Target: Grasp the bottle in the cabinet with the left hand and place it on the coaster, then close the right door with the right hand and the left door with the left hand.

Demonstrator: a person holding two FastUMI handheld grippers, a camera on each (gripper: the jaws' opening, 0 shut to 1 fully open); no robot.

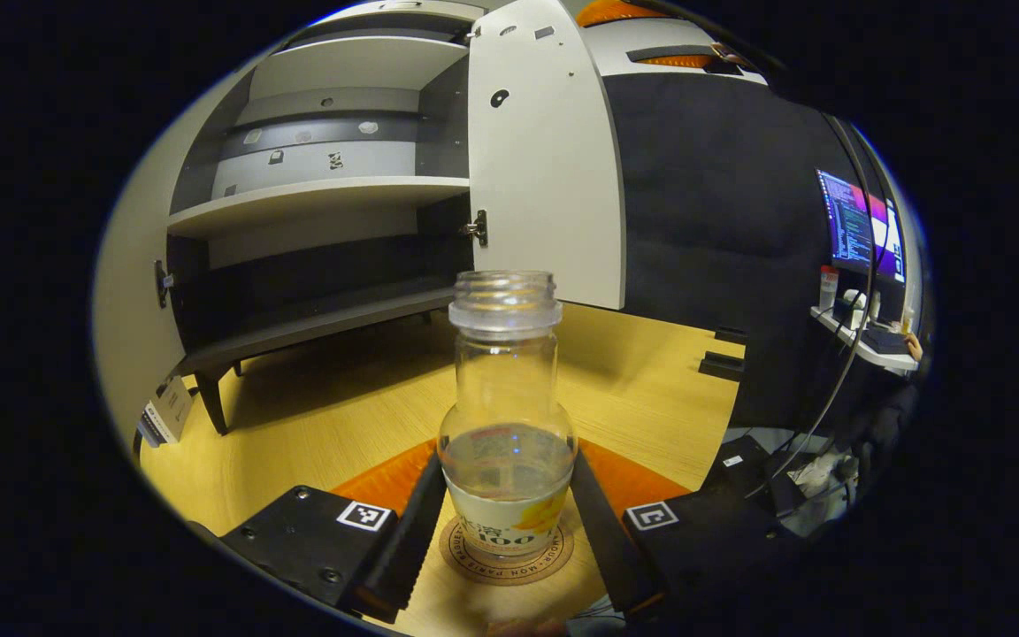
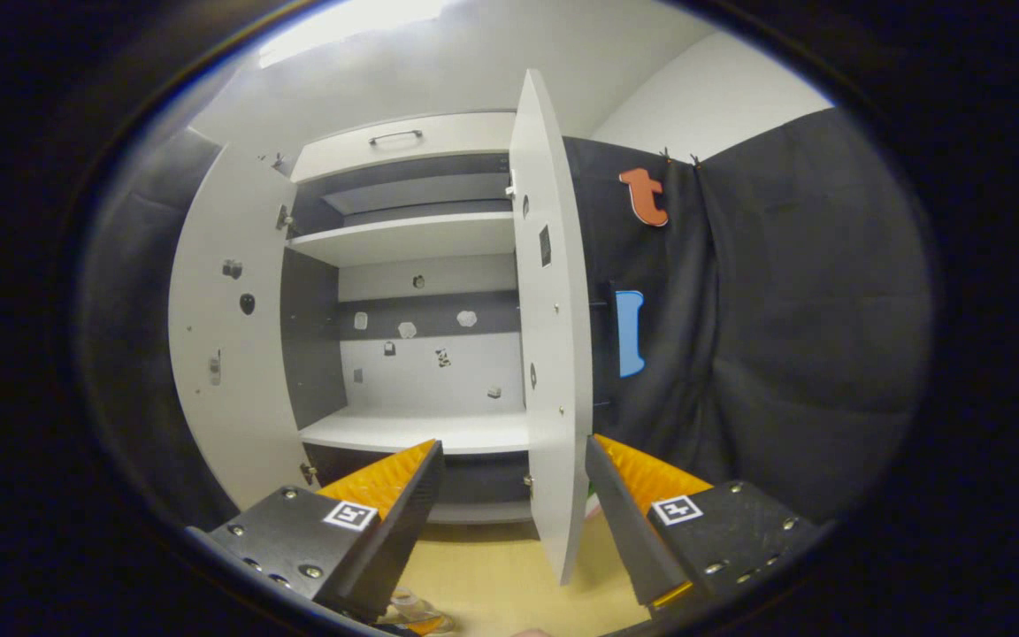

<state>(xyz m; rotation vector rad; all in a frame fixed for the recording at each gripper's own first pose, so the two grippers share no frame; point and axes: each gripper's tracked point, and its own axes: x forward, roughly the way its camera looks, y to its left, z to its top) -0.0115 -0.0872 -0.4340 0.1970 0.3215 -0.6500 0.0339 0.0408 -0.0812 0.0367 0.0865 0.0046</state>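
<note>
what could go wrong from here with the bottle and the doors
1. The bottle stands on the coaster between the left gripper fingers; pulling back crookedly might tip this tall, narrow bottle.
2. The right gripper is open with the right door edge between its fingers; a careless push could snag or slam it.
3. The left door is wide open, and its swing path may pass near the bottle.

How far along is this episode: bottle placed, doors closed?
Done: the bottle is out of the cabinet and stands upright on the coaster. In hand: the left gripper brackets the bottle's base; contact is unclear, so release is not confirmed. Left: both doors are open. The right gripper is open facing the right door; the left door is also untouched.
</note>
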